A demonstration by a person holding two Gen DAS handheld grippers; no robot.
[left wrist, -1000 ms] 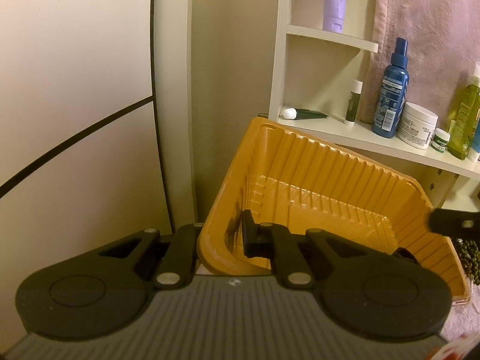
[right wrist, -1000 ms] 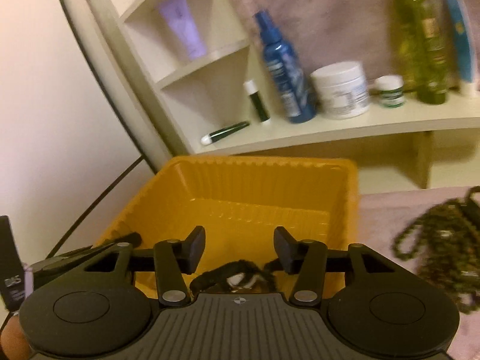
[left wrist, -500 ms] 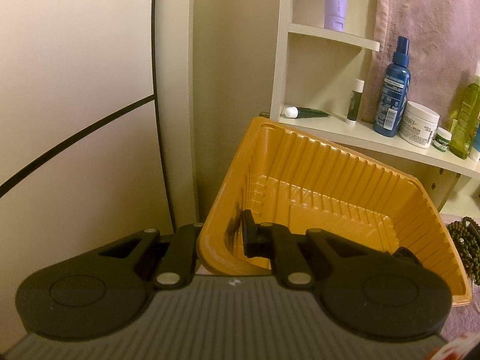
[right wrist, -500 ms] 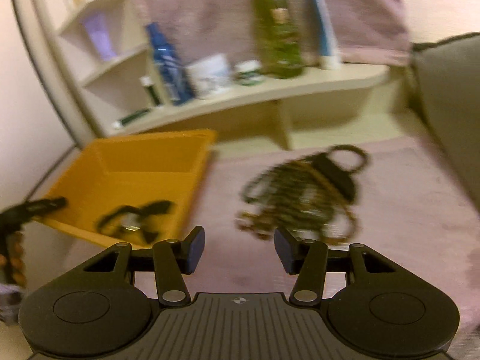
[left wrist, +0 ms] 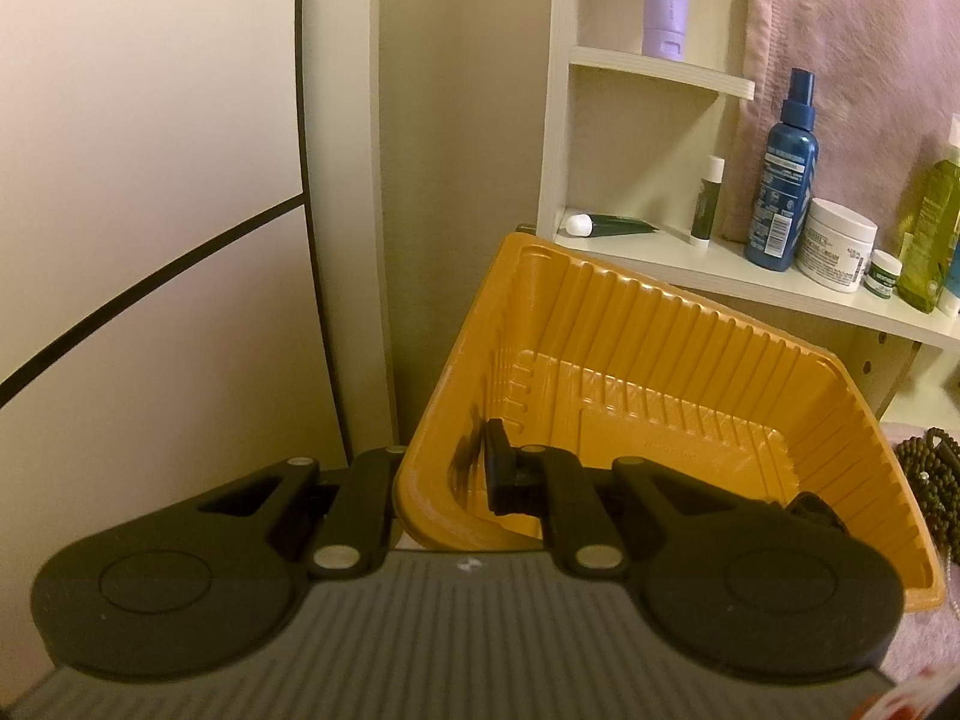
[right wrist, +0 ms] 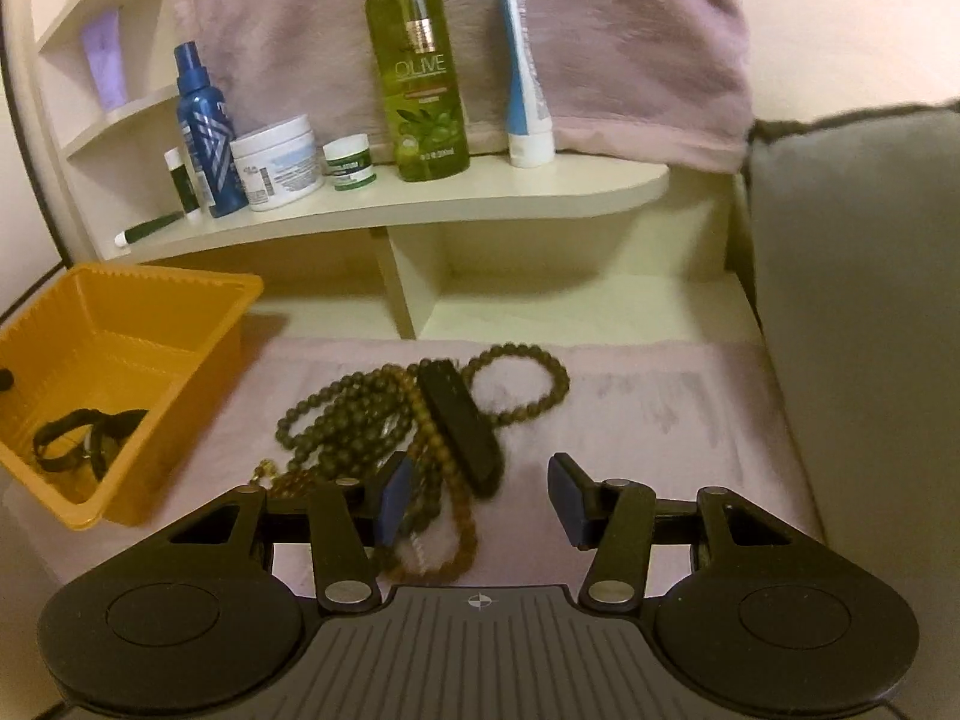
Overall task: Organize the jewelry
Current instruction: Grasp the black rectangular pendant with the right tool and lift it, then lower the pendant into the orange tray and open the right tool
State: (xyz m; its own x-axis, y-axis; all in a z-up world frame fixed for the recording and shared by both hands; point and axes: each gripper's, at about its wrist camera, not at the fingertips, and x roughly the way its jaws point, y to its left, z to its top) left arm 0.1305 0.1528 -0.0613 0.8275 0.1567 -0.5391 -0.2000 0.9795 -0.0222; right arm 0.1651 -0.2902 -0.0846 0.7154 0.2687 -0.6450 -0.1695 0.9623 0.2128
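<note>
left gripper point(left wrist: 447, 474) clamped on near wall of ribbed orange plastic tray point(left wrist: 690, 360). right gripper point(right wrist: 477, 501) jaws apart, empty, over tangled brown bead strands point(right wrist: 360, 414) on pink cloth point(right wrist: 648, 420) beside tray.
</note>
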